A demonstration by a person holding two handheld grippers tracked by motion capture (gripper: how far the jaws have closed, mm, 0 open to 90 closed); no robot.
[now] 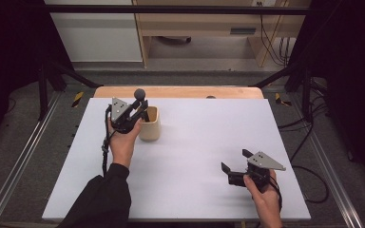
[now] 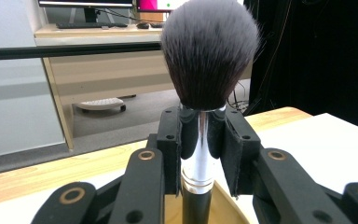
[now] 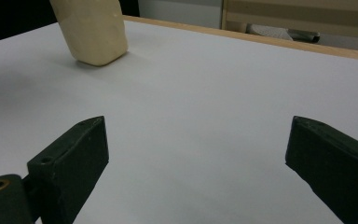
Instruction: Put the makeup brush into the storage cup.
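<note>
A makeup brush with a dark bushy head, silver ferrule and black handle stands upright, and my left gripper is shut on its ferrule. Seen from the high view, the left gripper holds the brush over the left rim of a beige cup, the handle reaching down into the cup's mouth. My right gripper rests at the front right of the white table top, open with nothing between its jaws. The cup shows far off in the right gripper view, beyond the right gripper.
The white sheet covers a wooden table whose far edge shows behind the cup. Black frame posts and cables stand off both sides. A wooden desk stands behind the table.
</note>
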